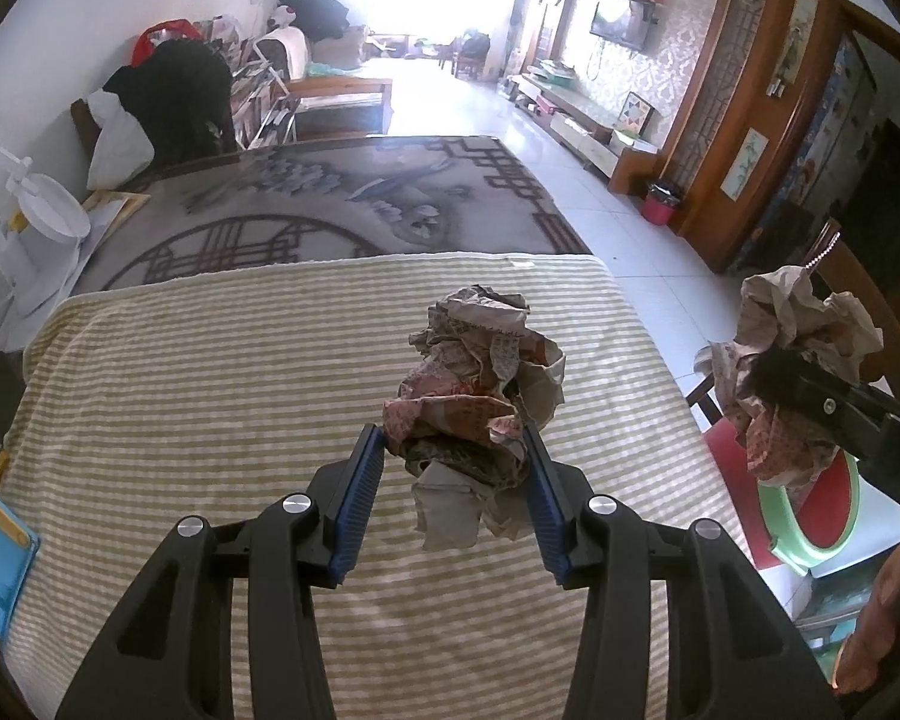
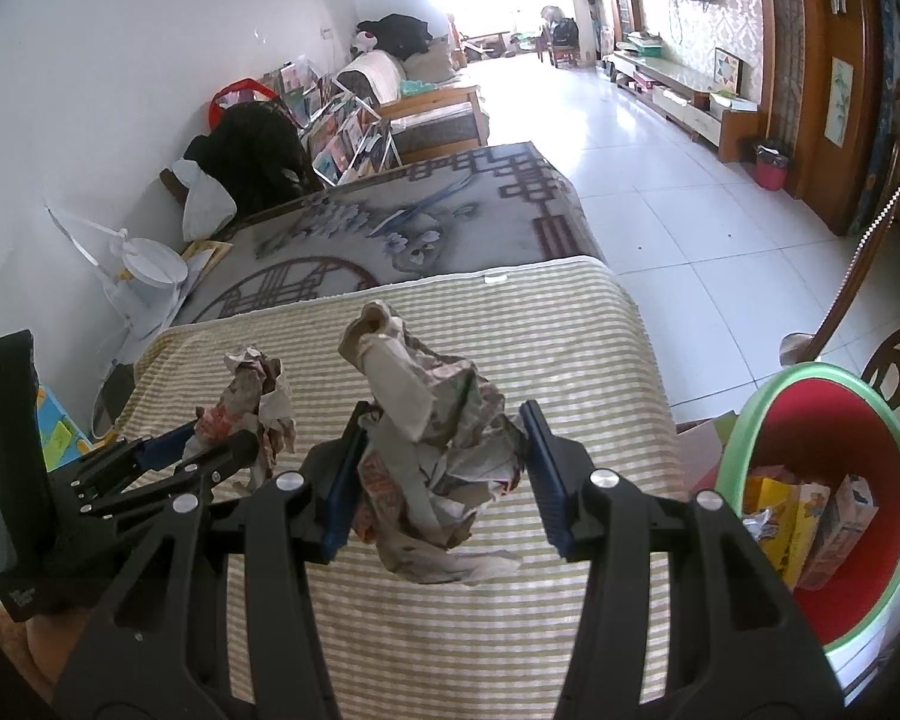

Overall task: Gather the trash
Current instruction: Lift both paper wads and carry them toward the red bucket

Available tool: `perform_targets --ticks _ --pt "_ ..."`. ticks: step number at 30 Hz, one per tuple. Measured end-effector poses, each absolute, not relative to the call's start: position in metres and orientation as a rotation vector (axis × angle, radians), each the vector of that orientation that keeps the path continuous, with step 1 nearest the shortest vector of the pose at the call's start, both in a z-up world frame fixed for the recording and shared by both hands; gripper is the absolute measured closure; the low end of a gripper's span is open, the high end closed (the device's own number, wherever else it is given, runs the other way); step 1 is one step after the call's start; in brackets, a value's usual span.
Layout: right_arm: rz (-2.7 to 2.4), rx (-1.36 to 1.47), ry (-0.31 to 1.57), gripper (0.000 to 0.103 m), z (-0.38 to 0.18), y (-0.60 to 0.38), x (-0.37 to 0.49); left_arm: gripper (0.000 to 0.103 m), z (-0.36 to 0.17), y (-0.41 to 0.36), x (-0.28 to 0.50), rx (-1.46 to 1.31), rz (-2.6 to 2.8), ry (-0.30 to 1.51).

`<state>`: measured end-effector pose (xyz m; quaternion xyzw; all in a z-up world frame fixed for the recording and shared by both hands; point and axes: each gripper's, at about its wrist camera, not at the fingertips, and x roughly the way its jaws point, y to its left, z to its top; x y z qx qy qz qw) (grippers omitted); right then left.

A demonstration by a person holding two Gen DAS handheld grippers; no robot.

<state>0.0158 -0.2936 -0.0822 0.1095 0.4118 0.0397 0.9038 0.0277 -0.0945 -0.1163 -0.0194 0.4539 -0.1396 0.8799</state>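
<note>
A: What does each claw hold right now?

B: Both are clenched on crumpled paper. The left claw (image 1: pixel 456 468) grips a wad of printed newspaper (image 1: pixel 480 396) between its blue pads, lifted clear above the striped cloth (image 1: pixel 210 372) that covers the table. The right claw (image 2: pixel 444 468) clamps a second wad (image 2: pixel 432 450) the same way, also off the cloth.

A: And where does the trash have to go?

B: I judge it belongs in the red bin with the green rim (image 2: pixel 810 396). It stands off the table's right edge, down beside it, and already holds a yellow packet (image 2: pixel 777 510) and a small carton (image 2: pixel 840 528).

A: So which hand is nearer to it?

B: The right one, clearly. In the right wrist view the bin's mouth opens just to the right of the claw and lower. In the left wrist view the right claw (image 1: pixel 810 402) with its wad (image 1: pixel 798 348) sits between the left claw and the bin (image 1: pixel 822 516), so the left hand is the farther one.

A: What does the coming move turn on, then?

B: On the sideways offset. Each wad needs to travel rightward past the table edge until it hangs over the red opening, then be let go. The right wad probably goes first; the left must follow over the same path or wait, otherwise the claws could crowd each other above the rim.

A: Any risk?

B: Loose flaps hang below both wads and might catch the rim.
</note>
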Motion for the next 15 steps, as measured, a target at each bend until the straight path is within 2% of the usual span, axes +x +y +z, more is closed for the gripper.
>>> perform_targets --ticks 15 --pt "0.059 0.256 0.821 0.055 -0.076 -0.350 -0.002 0.059 -0.103 -0.155 0.020 -0.005 -0.322 0.919"
